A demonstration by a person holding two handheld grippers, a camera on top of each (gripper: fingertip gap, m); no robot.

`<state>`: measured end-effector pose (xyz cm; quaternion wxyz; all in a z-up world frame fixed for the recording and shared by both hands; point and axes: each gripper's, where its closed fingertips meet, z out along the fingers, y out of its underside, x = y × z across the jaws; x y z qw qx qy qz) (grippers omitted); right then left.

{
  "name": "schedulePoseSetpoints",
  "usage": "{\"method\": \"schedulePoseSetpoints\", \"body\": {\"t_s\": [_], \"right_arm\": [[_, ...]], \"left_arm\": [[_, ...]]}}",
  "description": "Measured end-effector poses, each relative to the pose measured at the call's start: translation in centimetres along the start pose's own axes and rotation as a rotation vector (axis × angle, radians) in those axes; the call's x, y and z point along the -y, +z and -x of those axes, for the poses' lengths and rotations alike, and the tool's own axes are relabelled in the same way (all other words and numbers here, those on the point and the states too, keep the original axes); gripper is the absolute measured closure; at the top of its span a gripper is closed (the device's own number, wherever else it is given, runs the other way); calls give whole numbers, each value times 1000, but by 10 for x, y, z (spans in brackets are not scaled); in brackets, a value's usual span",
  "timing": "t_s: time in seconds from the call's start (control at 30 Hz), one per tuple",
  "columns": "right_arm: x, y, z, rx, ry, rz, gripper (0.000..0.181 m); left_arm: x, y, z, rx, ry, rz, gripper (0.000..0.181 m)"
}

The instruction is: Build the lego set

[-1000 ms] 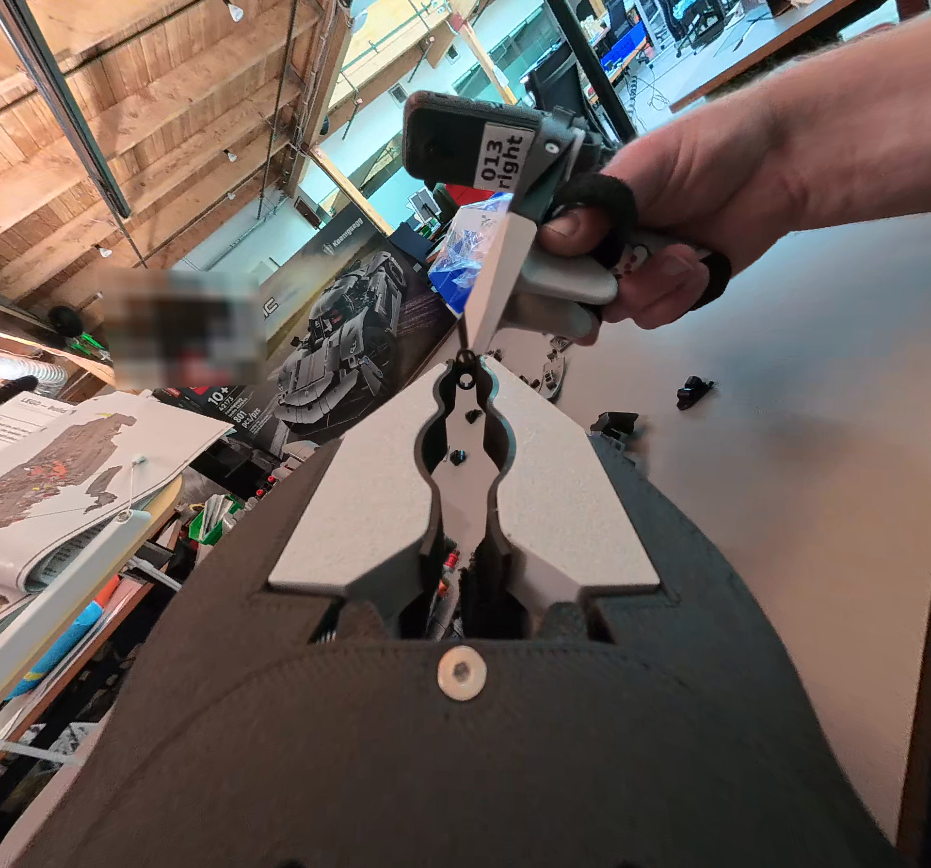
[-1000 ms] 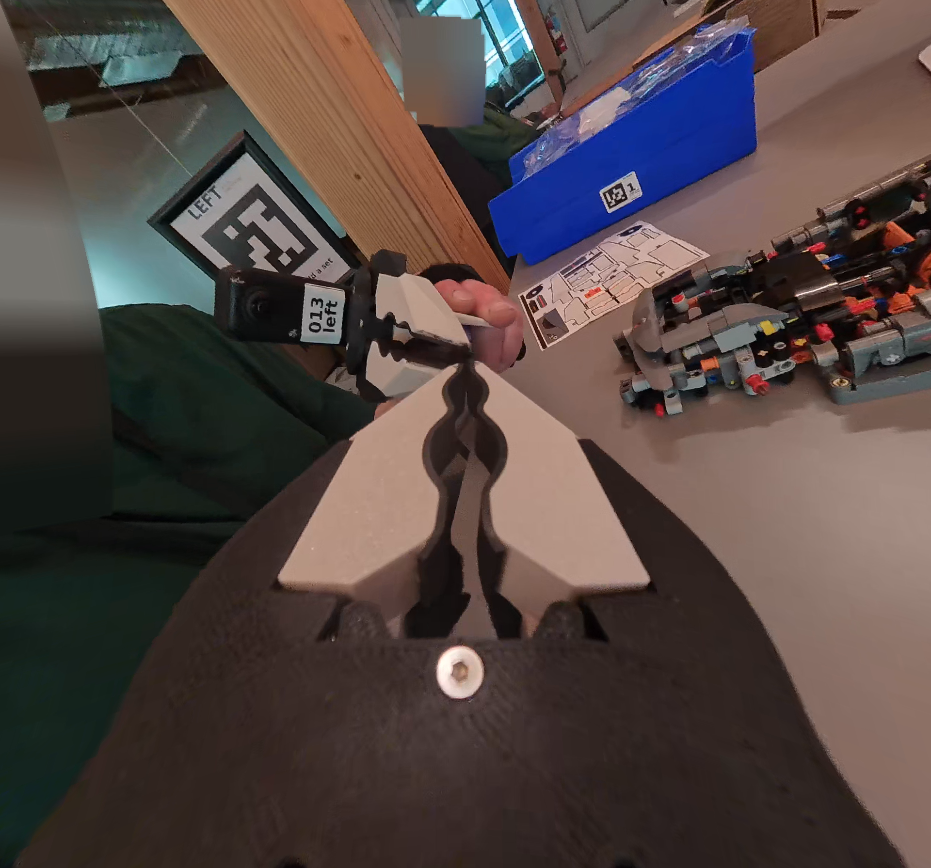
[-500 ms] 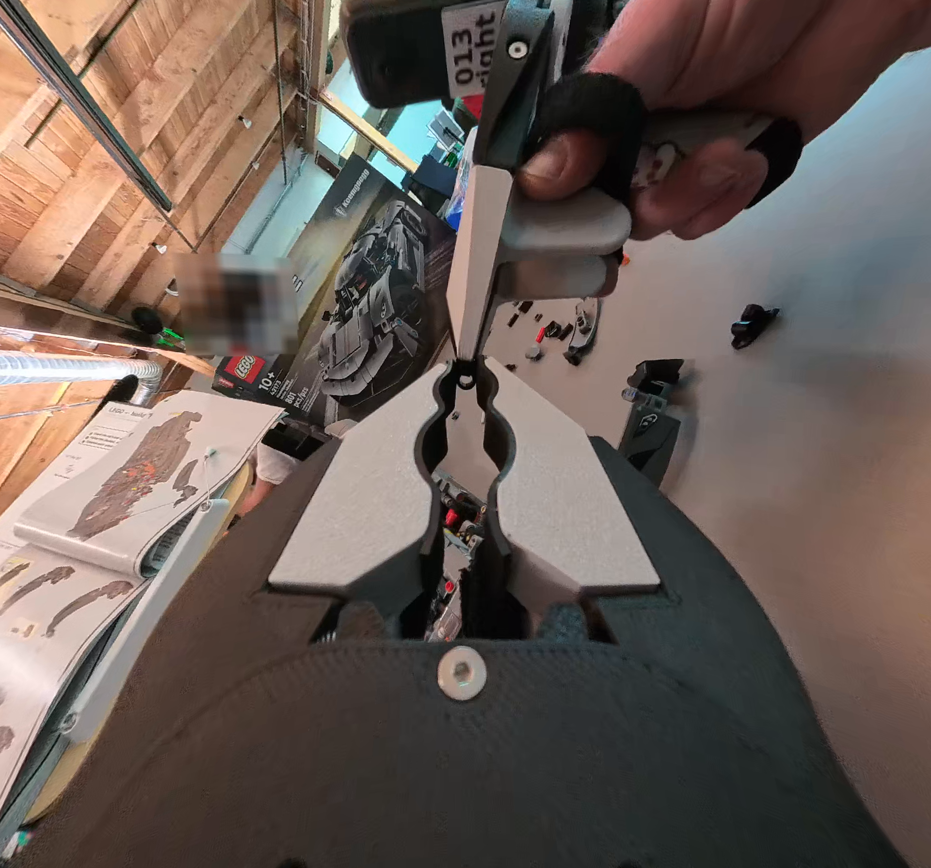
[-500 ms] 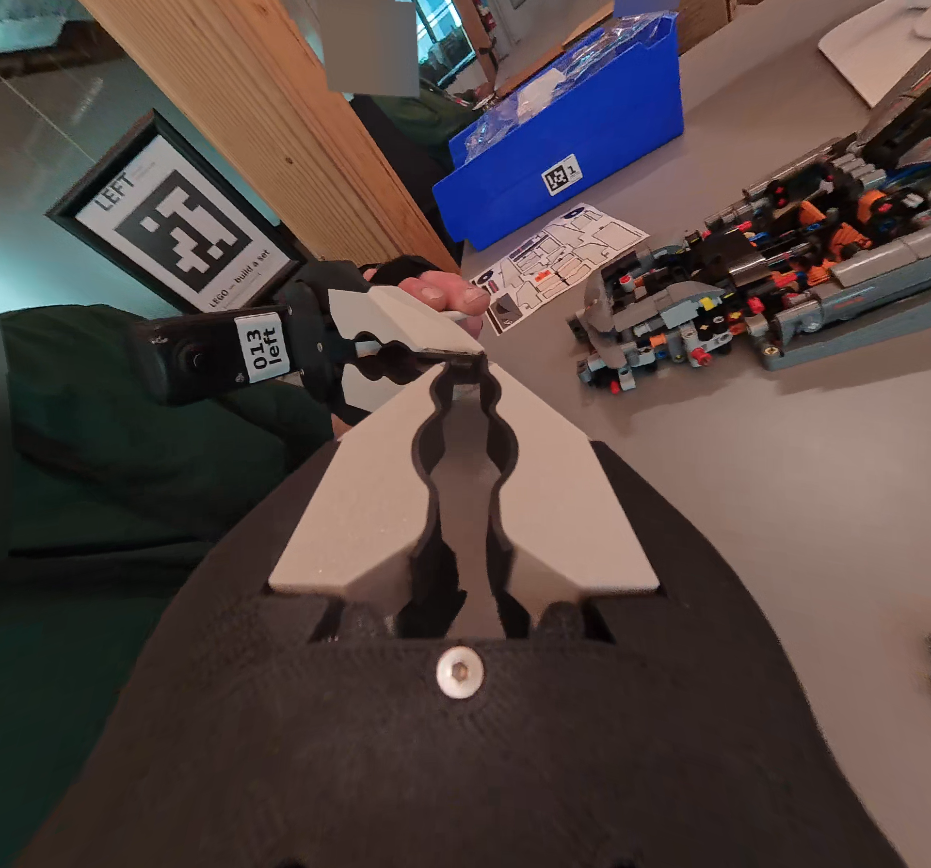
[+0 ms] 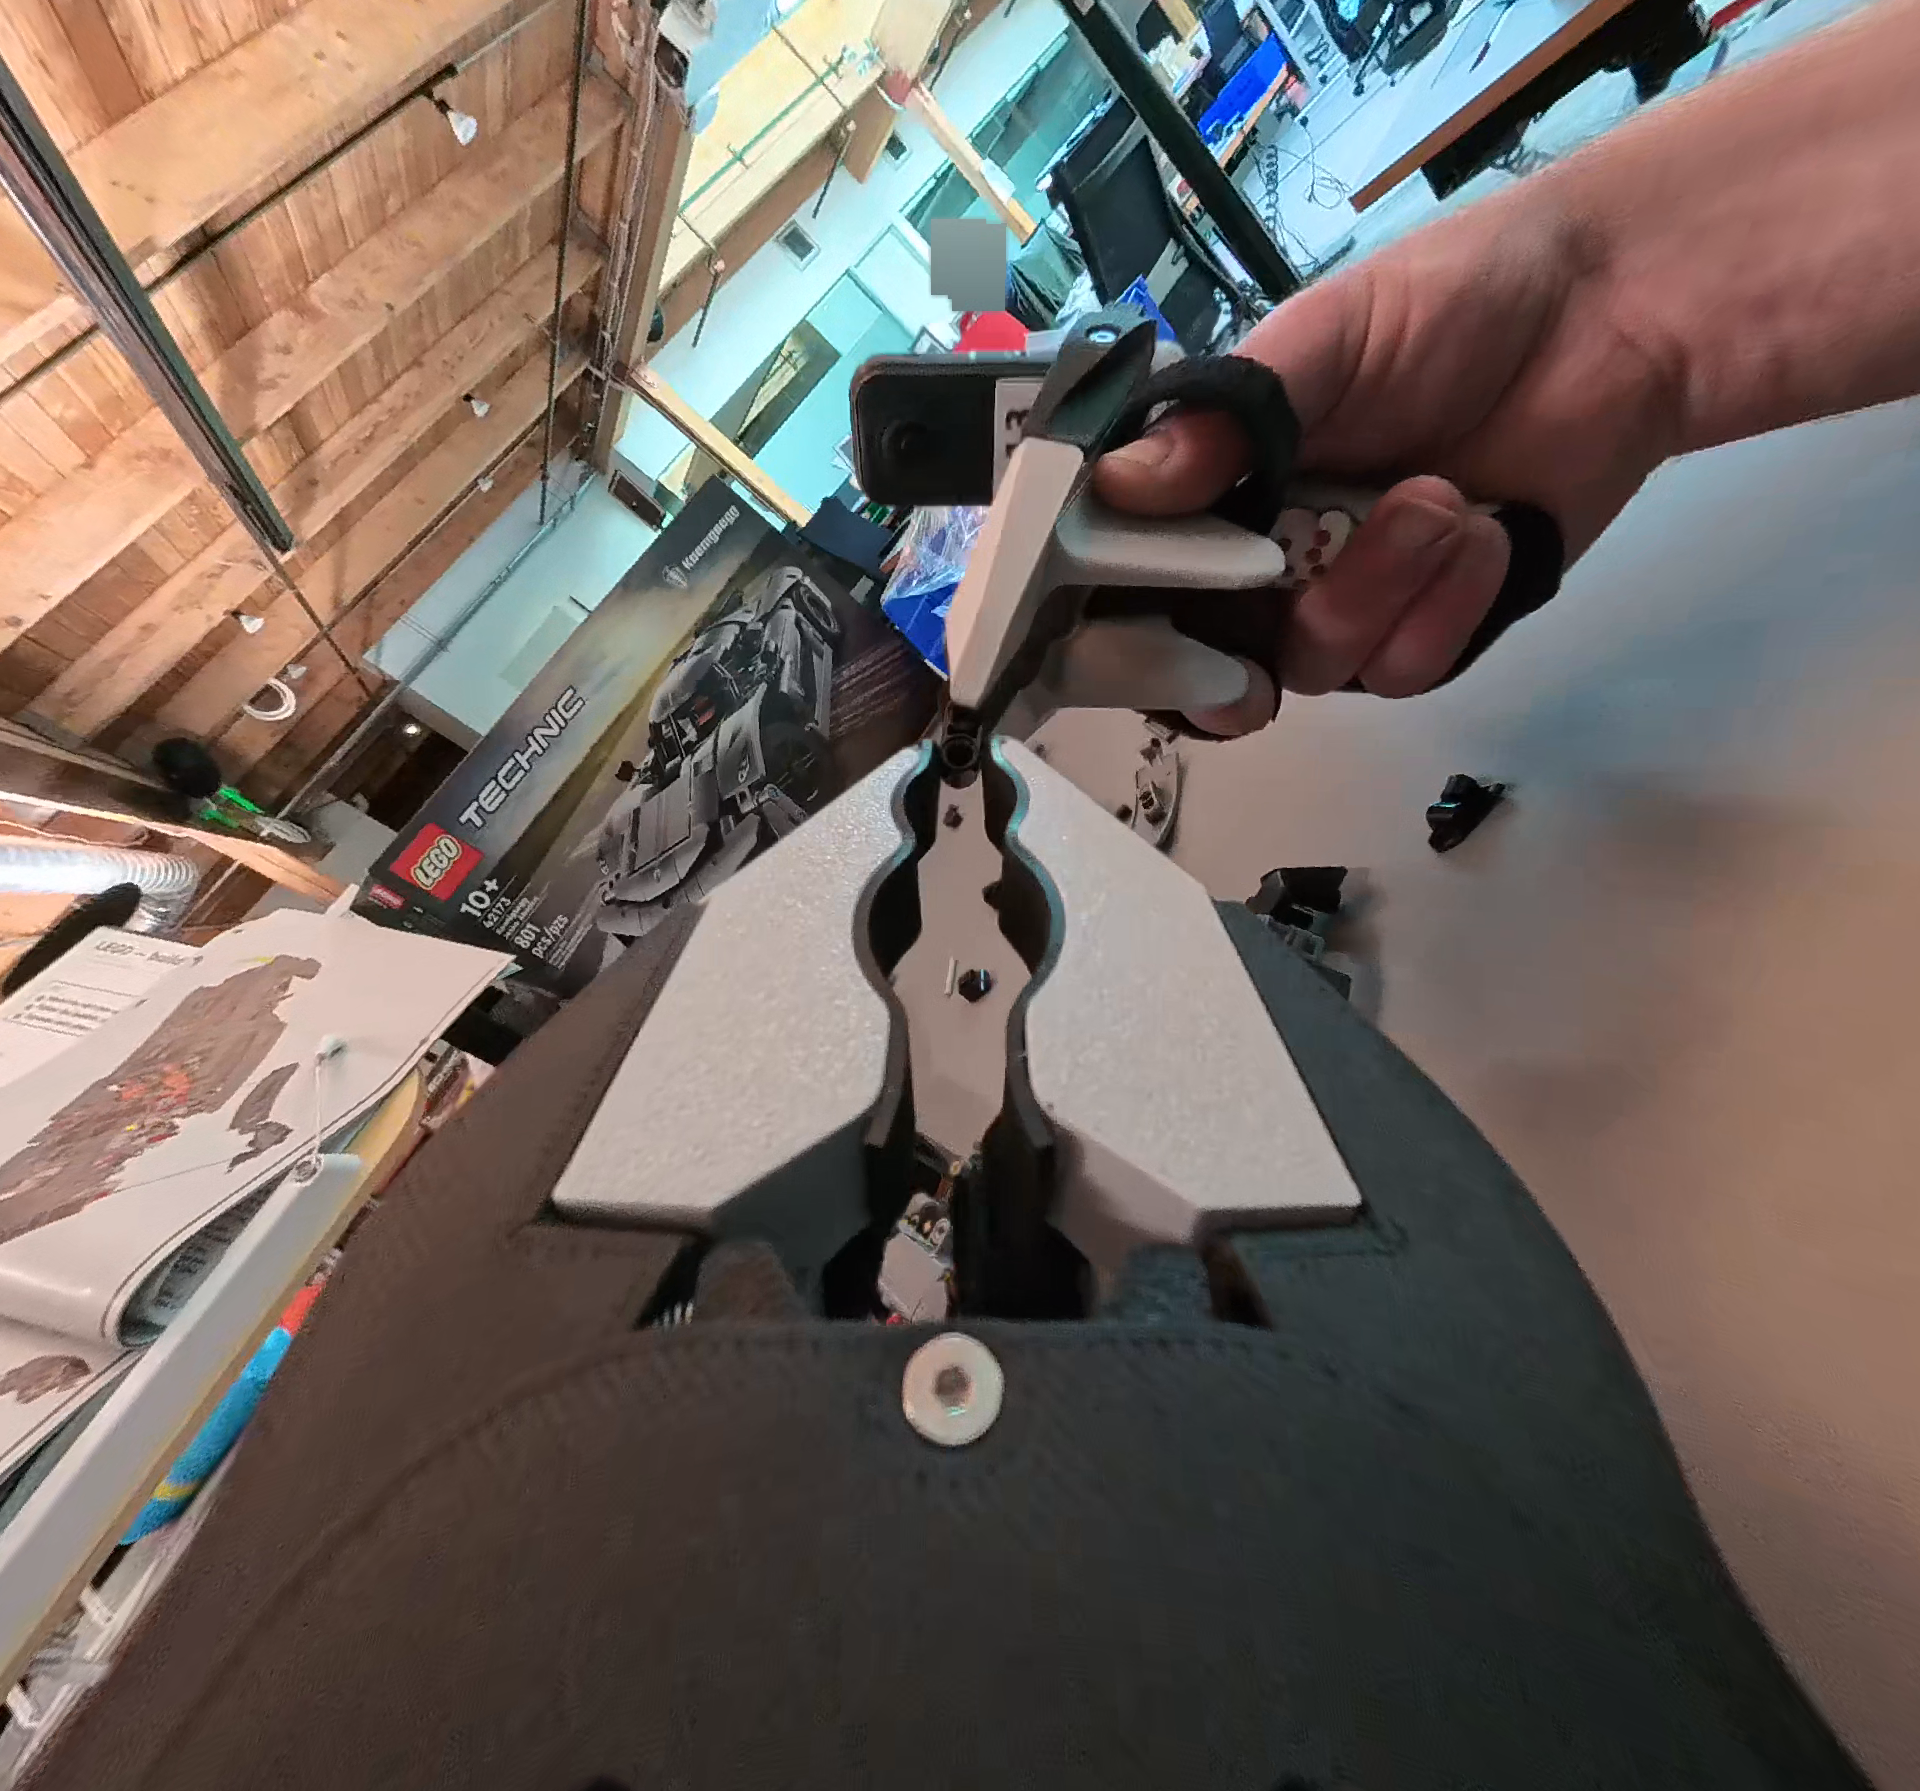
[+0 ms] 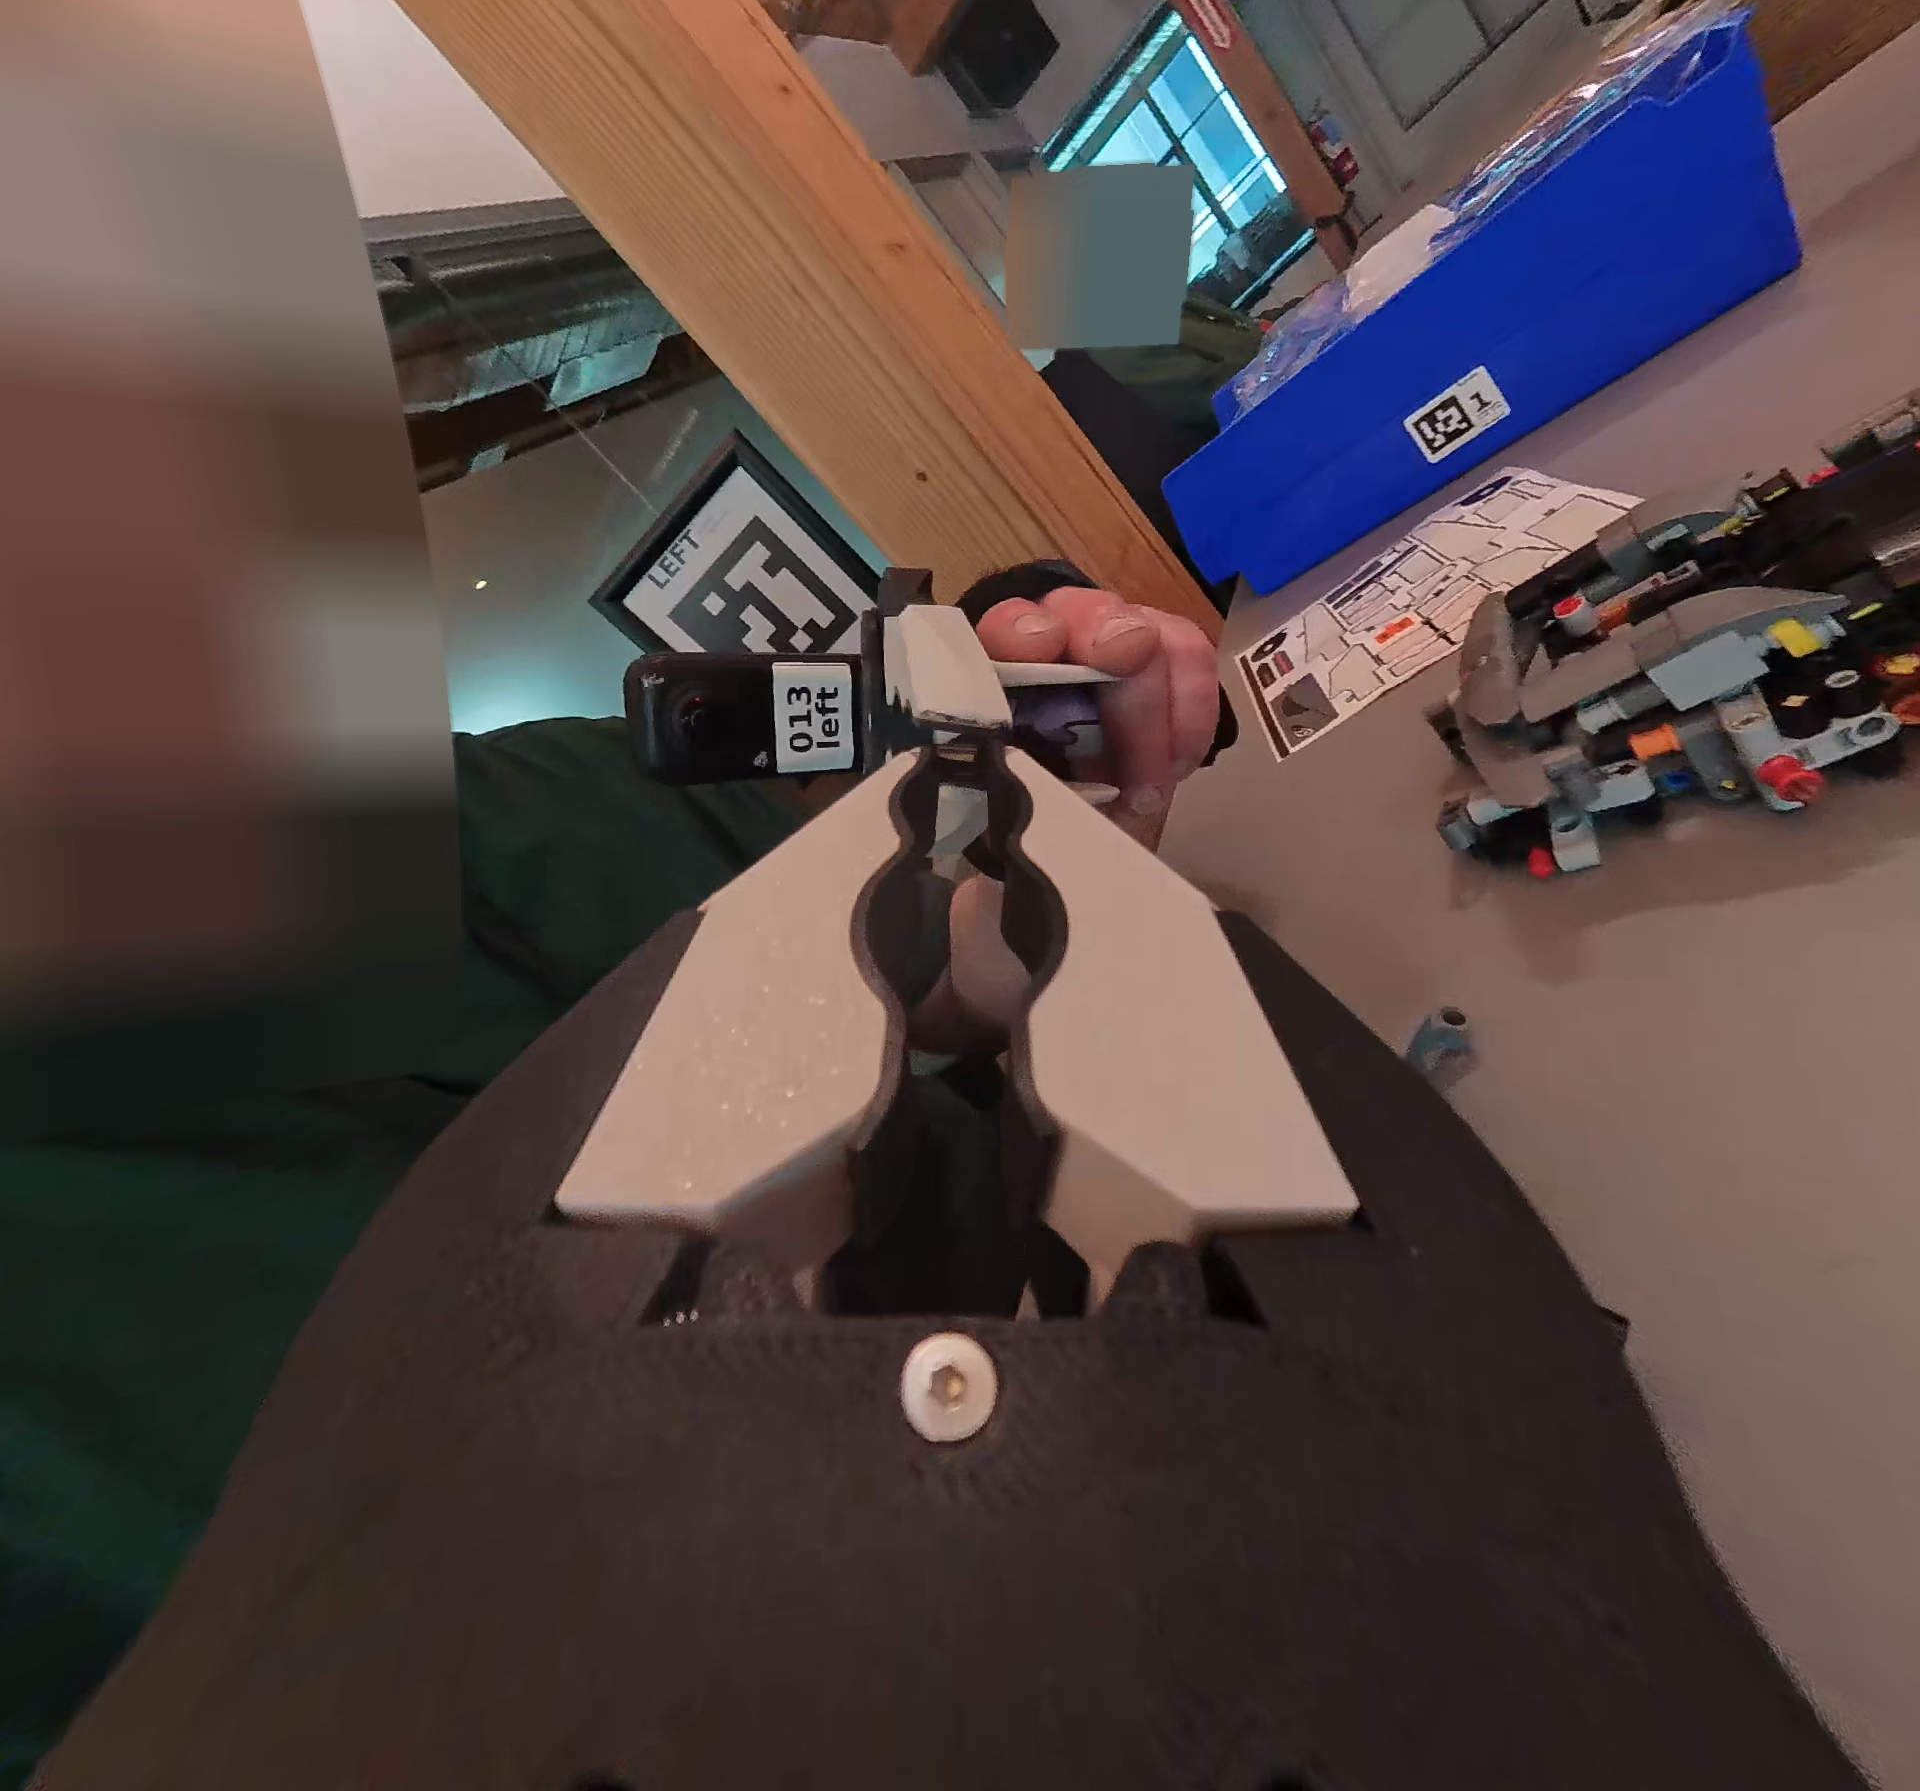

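In the left wrist view, my left gripper (image 5: 958, 756) is shut to a narrow gap on a small black Lego pin (image 5: 957, 742), held above the grey table (image 5: 1662, 1014). My right gripper (image 5: 971, 702), held in a hand, points down and meets the same pin tip to tip. In the right wrist view, my right gripper (image 6: 954, 762) is closed to a narrow gap against the left gripper's tips (image 6: 951, 718). The pin is barely visible there. The partly built grey Lego car (image 6: 1662, 702) lies on the table at the right.
A blue bin (image 6: 1507, 307) with plastic bags and a sticker sheet (image 6: 1403, 598) lie behind the car. A small blue-grey piece (image 6: 1439, 1040) lies nearby. Loose black parts (image 5: 1460, 806) lie on the table. The Lego box (image 5: 675, 702) and open instruction booklet (image 5: 156, 1118) stand at the left. My left and right fingertips are right by each other.
Both grippers stay tip to tip on the pin while they turn. The right gripper has drawn back from close up, and the left gripper's camera now faces the right wrist view.
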<state>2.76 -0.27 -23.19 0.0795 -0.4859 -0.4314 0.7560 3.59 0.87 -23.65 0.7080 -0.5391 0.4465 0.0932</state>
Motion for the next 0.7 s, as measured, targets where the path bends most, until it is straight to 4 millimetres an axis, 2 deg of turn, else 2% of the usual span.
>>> {"method": "schedulePoseSetpoints", "body": {"t_s": [0.1, 0.17, 0.2, 0.3, 0.4, 0.5, 0.6, 0.63, 0.7], "right_arm": [[-2, 1, 1, 26, 16, 2, 174], [-3, 0, -4, -23, 11, 5, 170], [-2, -3, -8, -71, -2, 8, 159], [3, -30, -13, -257, -88, 13, 162], [11, -73, -17, -512, -178, 38, 168], [13, -141, -39, -917, -236, 125, 172], [13, -203, -46, -1203, -211, 196, 173], [11, -218, -48, -1280, -208, 240, 173], [3, -242, -53, -1378, -163, 339, 170]], "left_arm": [[0, -2, -2, -15, -8, -2, 176], [-5, -2, -4, -38, -26, 32, 176], [-6, -2, -7, -58, -44, 35, 176], [-12, -5, -31, -222, -177, 93, 177], [-33, -5, -70, -415, -254, 233, 176], [-53, -7, -101, -550, -264, 352, 177], [-58, -8, -116, -620, -299, 398, 176], [-61, -9, -122, -654, -327, 421, 176], [-68, -7, -121, -643, -319, 455, 176]]}}
